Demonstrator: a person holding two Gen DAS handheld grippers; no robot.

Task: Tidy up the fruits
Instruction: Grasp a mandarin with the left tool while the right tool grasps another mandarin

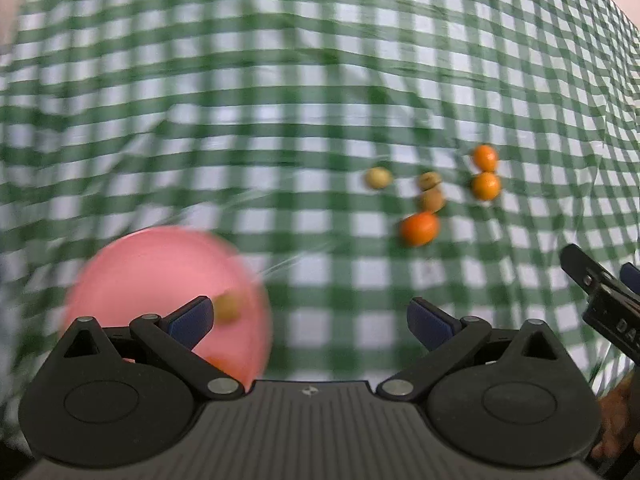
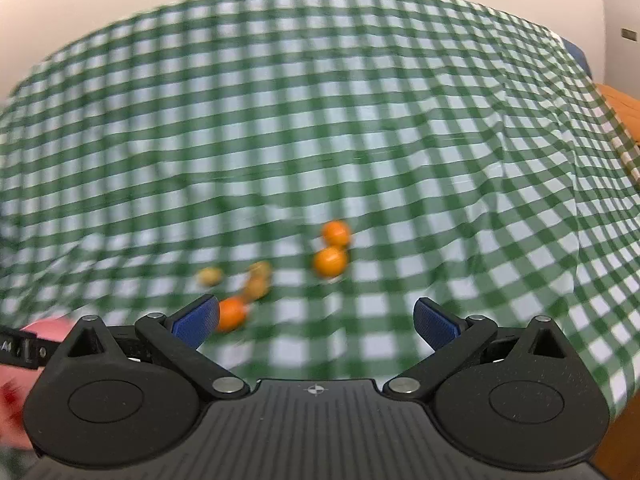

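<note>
**Both grippers hanging empty while six fruits are waiting loose on the cloth**

The left gripper (image 1: 310, 320) is hanging just above the green checked tablecloth (image 1: 320, 80) with its blue pads spread wide and nothing between them. Its left pad is overlapping the pink bowl (image 1: 160, 272) in the left wrist view, which suggests the tool is staying near the bowl because that is where the fruit is being collected. The right gripper (image 2: 316, 320) is likewise standing wide apart and gripping nothing; it is facing the loose fruit, probably lining up for a pick.

The bowl is already holding at least two pieces: a small yellowish fruit (image 1: 229, 307) near its right side and an orange piece (image 1: 218, 363) half hidden behind the gripper's linkage. Both are blurred, so what kind they are is hard to say.

Out on the cloth, well apart from the bowl, six pieces are lying in a loose cluster. Two small oranges (image 1: 485, 172) are touching one another at the far right. Two brownish fruits (image 1: 431, 191) are sitting together just left of them, a pale round fruit (image 1: 378, 178) is lying alone further left, and a larger orange (image 1: 419, 229) is lying nearest the tools. In the right wrist view that larger orange is sitting just beside the left pad, so it looks like the easiest next pick
</note>
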